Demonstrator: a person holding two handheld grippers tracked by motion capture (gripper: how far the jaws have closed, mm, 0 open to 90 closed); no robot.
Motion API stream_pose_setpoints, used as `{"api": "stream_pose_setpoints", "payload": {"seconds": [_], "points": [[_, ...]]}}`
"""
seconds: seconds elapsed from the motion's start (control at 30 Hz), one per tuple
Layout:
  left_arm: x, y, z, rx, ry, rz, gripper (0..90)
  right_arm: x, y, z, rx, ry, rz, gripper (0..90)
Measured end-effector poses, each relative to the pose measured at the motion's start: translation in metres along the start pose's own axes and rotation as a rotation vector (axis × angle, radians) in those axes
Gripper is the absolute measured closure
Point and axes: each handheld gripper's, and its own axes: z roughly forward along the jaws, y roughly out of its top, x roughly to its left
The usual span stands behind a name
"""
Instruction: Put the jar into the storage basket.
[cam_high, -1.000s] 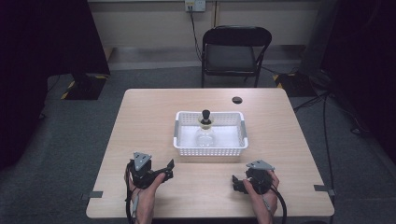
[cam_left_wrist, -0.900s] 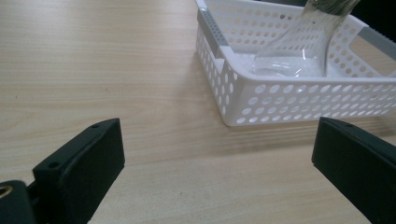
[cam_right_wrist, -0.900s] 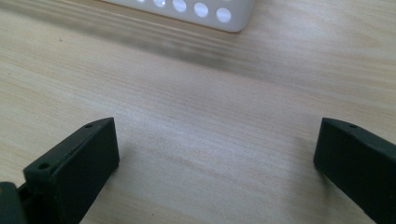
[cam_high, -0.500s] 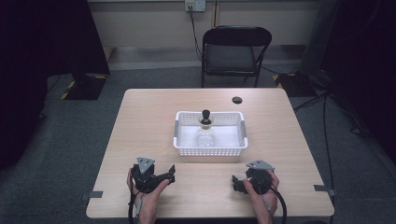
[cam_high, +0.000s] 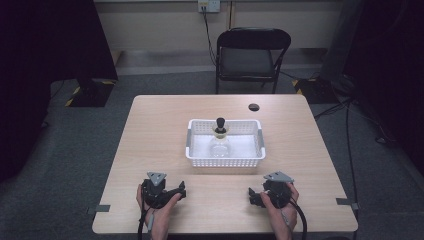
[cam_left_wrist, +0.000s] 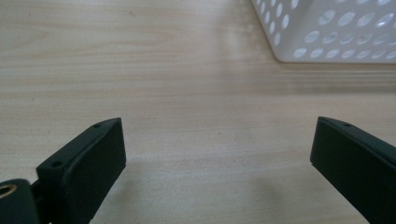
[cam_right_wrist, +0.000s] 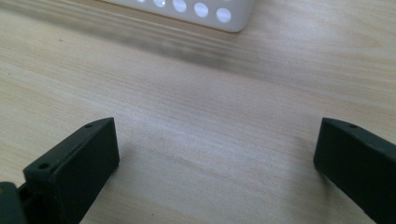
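Note:
A white perforated basket sits at the middle of the wooden table. Inside it stands a clear bottle with a black cap. My left gripper rests near the table's front edge at the left, held by a hand, jaws wide open with bare wood between them. My right gripper rests at the front right, also open over bare wood. The basket's corner shows at the top right of the left gripper view, and its lower wall at the top of the right gripper view.
A small black disc lies on the table beyond the basket. A black folding chair stands behind the far edge. Cables run over the floor at the right.
The left gripper has shifted slightly toward the table's front edge and settled. The right gripper and the basket have not moved.

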Motion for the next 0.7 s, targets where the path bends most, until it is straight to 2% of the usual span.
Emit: {"api": "stream_pose_setpoints", "payload": {"seconds": [0.17, 0.2, 0.3, 0.33, 0.37, 0.4, 0.7], "points": [[0.0001, -0.0024, 0.005, 0.048, 0.033, 0.013, 3.4, 0.0, 0.0, 0.0, 0.0, 0.0, 0.0, 0.0], [-0.001, -0.0032, 0.0064, 0.053, 0.051, 0.023, 3.3, 0.0, 0.0, 0.0, 0.0, 0.0, 0.0, 0.0], [-0.0021, -0.0029, 0.0069, 0.056, 0.06, 0.023, 3.8, 0.0, 0.0, 0.0, 0.0, 0.0, 0.0, 0.0], [-0.0049, -0.003, 0.0085, 0.065, 0.09, 0.043, 3.8, 0.0, 0.0, 0.0, 0.0, 0.0, 0.0, 0.0], [-0.0049, -0.003, 0.0085, 0.065, 0.09, 0.043, 3.6, 0.0, 0.0, 0.0, 0.0, 0.0, 0.0, 0.0], [-0.0079, -0.0042, 0.0098, 0.063, 0.112, 0.056, 3.3, 0.0, 0.0, 0.0, 0.0, 0.0, 0.0, 0.0], [-0.0086, -0.004, 0.0103, 0.068, 0.116, 0.057, 2.4, 0.0, -0.0001, 0.0, 0.0, 0.0, 0.0, 0.0]]}}
